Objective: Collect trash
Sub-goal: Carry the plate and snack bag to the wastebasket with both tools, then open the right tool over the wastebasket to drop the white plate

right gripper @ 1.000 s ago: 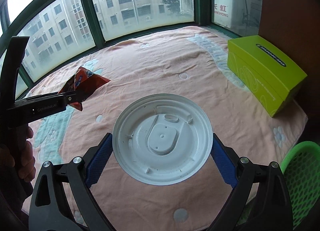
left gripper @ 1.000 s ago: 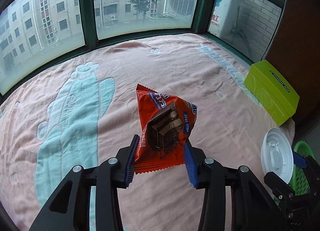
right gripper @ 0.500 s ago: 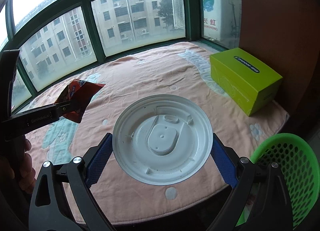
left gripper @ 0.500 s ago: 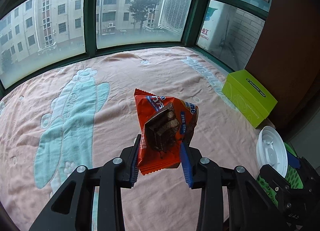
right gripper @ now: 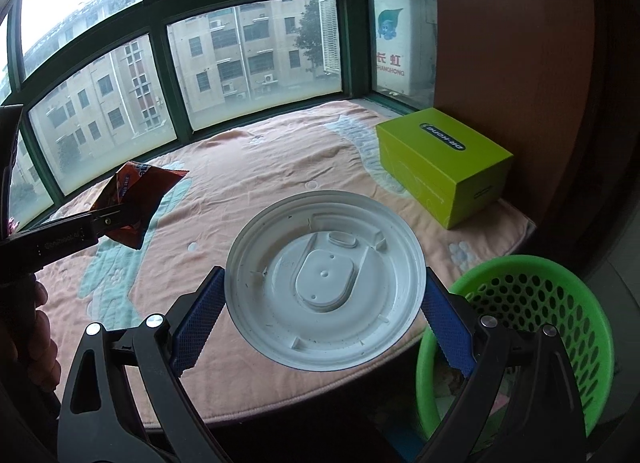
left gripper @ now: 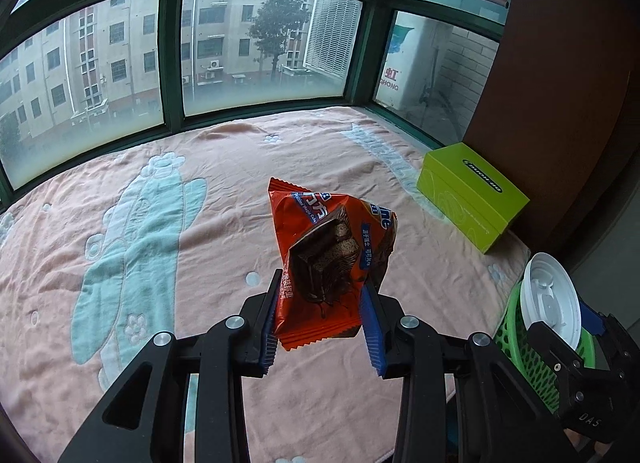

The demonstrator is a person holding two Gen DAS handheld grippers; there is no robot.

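An orange snack wrapper printed with a chocolate cake stands upright in my left gripper, whose blue pads are shut on its lower end above the pink blanket. The same wrapper shows at the left of the right wrist view. My right gripper is shut on a white round plastic lid, held flat by its rim. This lid appears at the right edge of the left wrist view, above a green mesh basket. The basket sits below the blanket's edge, right of the lid.
A pink blanket with a pale blue pattern covers the window ledge. A lime green box rests at its right end beside a brown wall. Green-framed windows run along the far side. A person's hand grips the left tool.
Both grippers have drawn back and risen with their loads. The blanket's near edge and the green basket have come into view under the right gripper.
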